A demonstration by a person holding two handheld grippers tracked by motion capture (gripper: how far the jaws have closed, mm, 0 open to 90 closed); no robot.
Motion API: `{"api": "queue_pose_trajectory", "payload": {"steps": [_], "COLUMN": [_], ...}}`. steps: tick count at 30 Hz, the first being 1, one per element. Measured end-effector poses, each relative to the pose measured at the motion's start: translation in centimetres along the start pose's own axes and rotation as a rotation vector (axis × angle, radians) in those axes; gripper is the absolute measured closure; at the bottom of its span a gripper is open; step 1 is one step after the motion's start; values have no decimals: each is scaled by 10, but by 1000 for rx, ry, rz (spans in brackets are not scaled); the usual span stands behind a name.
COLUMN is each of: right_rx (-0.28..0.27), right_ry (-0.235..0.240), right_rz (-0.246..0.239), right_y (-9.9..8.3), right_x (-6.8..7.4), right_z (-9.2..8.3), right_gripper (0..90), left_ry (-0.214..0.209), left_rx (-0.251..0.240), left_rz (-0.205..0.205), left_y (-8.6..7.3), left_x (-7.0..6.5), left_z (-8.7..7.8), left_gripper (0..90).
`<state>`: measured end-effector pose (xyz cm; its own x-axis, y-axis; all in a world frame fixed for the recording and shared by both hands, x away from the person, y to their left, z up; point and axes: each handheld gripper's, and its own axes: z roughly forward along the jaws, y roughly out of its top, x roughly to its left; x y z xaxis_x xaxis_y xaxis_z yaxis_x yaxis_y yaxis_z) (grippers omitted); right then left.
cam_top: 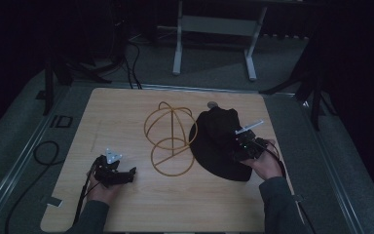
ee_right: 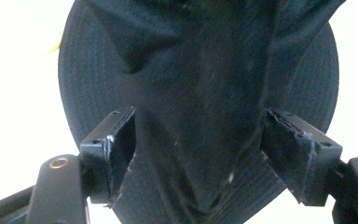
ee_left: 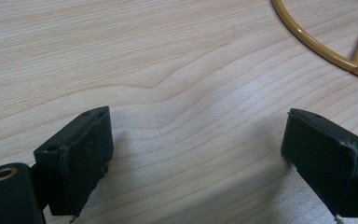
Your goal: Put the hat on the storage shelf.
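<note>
Pale wooden table [cam_top: 126,204] in a dark room, grey floor all round, a white frame stand [cam_top: 214,29] behind and a cable [cam_top: 44,151] trailing at the left. Near the middle a gold wire frame [cam_top: 170,141], just beside it a black cap [cam_top: 219,141] lying collapsed. Left gripper [cam_top: 126,174] low on bare wood, jaws spread wide and empty; right gripper [cam_top: 238,144] over the cap, jaws parted with dark cloth bunched between them, pads not pressing.

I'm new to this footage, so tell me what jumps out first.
A black hat lies crumpled on the right of the wooden table, with the right gripper open around its bunched fabric. Beside it at mid-table stands a gold wire frame. The left gripper gapes over bare wood.
</note>
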<state>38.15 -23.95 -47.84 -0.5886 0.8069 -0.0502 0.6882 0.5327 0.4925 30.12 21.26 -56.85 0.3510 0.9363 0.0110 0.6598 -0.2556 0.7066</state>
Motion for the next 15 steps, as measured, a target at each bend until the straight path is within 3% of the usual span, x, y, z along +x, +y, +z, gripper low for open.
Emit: {"api": "queue_pose_trajectory", "payload": {"steps": [15], "right_rx": [43], "right_ry": [16], "right_rz": [-2], "right_y": [21], "right_x": [-6], "right_z": [0], "right_gripper": [335], "left_ry": [0], "left_rx": [0], "left_rz": [0], "left_y": [0], "left_x": [0], "left_z": [0], "left_gripper": [94]}}
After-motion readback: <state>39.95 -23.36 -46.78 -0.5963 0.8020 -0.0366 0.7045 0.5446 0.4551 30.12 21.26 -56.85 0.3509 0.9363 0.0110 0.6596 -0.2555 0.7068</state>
